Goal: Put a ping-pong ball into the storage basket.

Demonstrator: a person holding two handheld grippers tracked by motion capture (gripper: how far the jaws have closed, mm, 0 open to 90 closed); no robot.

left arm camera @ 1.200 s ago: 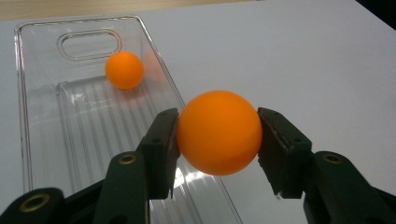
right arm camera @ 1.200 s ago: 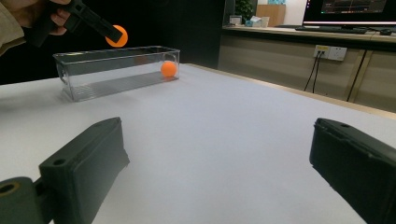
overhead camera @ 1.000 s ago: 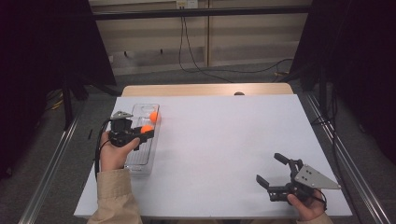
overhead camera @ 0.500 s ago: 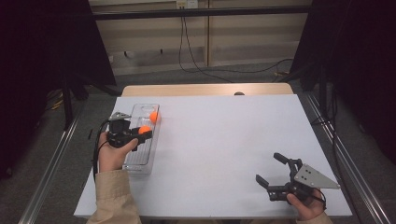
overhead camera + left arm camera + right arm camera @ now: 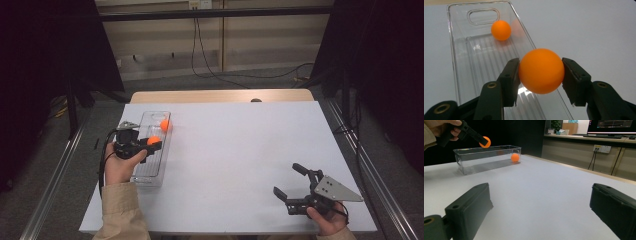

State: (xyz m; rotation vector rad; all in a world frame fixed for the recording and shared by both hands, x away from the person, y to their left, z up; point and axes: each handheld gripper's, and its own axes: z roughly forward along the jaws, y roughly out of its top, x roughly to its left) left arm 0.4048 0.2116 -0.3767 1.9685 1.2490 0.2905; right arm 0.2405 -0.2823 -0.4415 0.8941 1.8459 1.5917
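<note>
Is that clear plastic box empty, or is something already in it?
Not empty. One orange ball lies on the floor of the clear box near its far end. A second ball is clamped in the left gripper above the box.

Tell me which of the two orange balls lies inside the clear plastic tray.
The orange ball near the clear plastic tray's handle-slot end rests on its ribbed floor. The other orange ball is clamped in the left gripper, above the tray.

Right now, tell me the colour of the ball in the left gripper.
Orange; the ball shows best in the left gripper view.
</note>
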